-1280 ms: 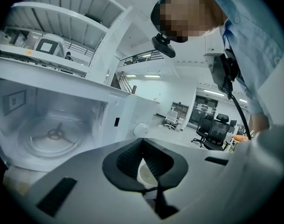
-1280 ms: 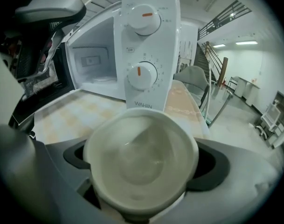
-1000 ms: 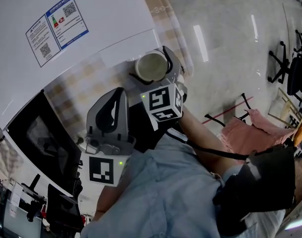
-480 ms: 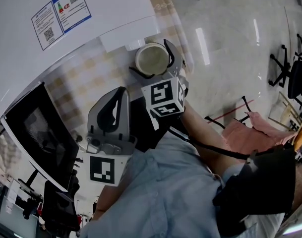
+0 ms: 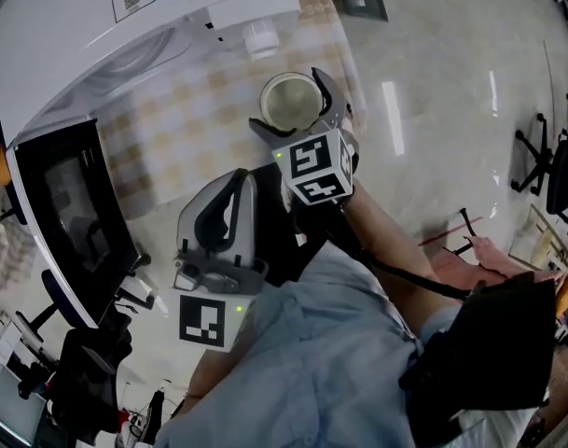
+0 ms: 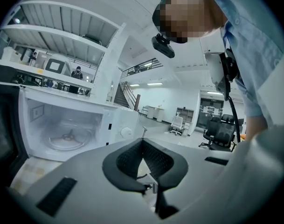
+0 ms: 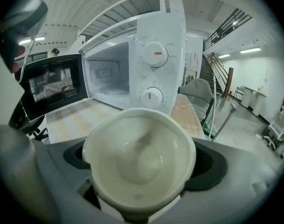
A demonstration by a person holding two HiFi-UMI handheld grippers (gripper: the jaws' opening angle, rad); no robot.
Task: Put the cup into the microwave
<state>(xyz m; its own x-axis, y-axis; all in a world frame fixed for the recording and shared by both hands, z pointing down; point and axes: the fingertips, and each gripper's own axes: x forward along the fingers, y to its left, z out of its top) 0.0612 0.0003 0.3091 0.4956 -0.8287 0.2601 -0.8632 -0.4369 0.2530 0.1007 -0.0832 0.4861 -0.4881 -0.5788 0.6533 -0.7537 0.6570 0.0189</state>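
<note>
Your right gripper stays clamped on the cup near the bench's right edge. The microwave cavity now shows, so steer left. Your left gripper is closed and empty.

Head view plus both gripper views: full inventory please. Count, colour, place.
cup: 1, cream, empty, held in front of the microwave's control panel
microwave: 1, white, on the table, cavity open
microwave door: 1, dark, swung open at the left
turntable: 1, clear glass, inside the cavity
knobs: 2, white with orange marks, stacked on the control panel
tablecloth: 1, beige check, under the microwave
office chairs: several, black, on the floor in the background
shirt: 1, light blue, on the person
left gripper: 1, grey, jaws together and empty, facing the cavity
right gripper: 1, grey, jaws closed on the cup
</note>
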